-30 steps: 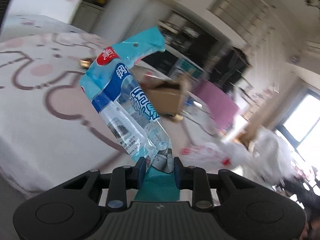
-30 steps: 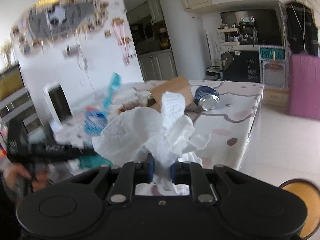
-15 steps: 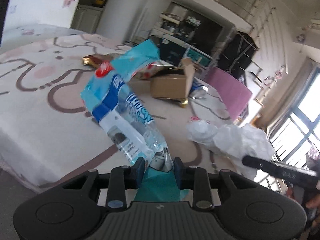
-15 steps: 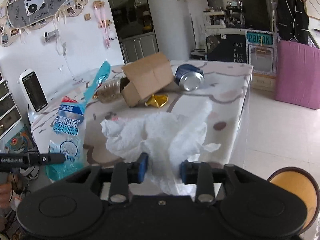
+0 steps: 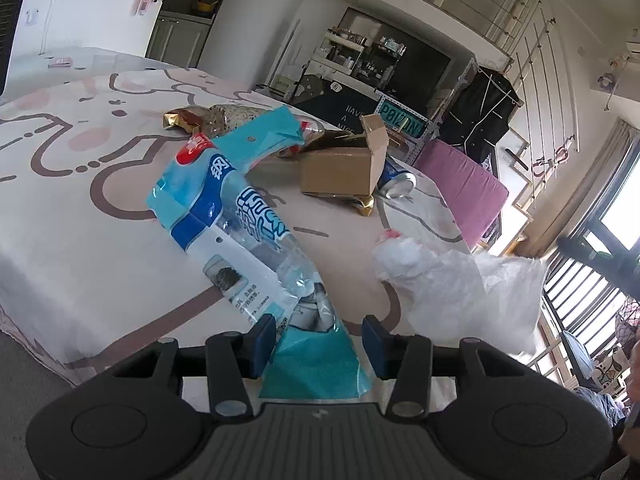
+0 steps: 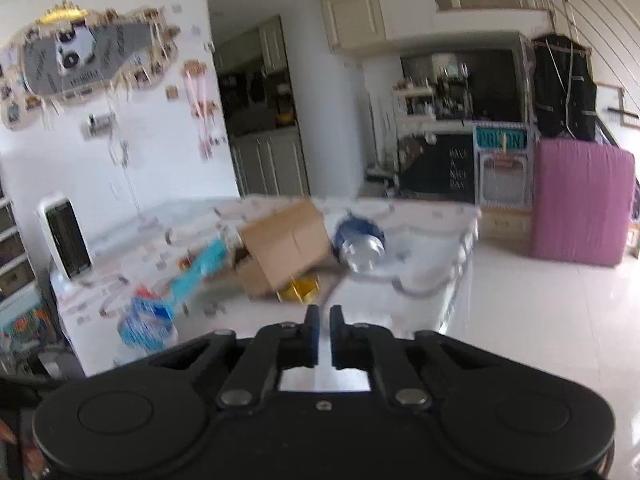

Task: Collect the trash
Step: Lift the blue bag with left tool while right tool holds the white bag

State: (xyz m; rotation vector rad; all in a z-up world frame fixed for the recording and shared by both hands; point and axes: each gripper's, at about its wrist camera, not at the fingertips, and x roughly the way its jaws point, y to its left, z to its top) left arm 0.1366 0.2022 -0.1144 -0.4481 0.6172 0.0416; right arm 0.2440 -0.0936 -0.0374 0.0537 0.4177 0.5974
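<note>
A blue and clear plastic wrapper (image 5: 240, 224) slants up over the table, its teal end between the fingers of my left gripper (image 5: 318, 338). Those jaws are opening and the pads stand a little off the wrapper's sides. A crumpled white tissue (image 5: 452, 280) shows at the table's near right edge; I cannot tell whether it rests there. My right gripper (image 6: 324, 328) is shut with nothing between its fingers, back from the table's near edge. In the blurred right wrist view the wrapper (image 6: 148, 320) appears low on the left. The tissue is not in that view.
On the table (image 5: 80, 208) with its pink-patterned cloth lie a tipped cardboard box (image 5: 340, 172), a blue can (image 5: 396, 184), gold foil (image 5: 364, 204) and snack bags (image 5: 208, 118) farther back. A pink mattress (image 6: 580, 204) leans beyond the table. A white heater (image 6: 64, 236) stands at left.
My left jaws have widened around the wrapper. My right gripper has let go of the white tissue and shut empty, and the tissue has left its view.
</note>
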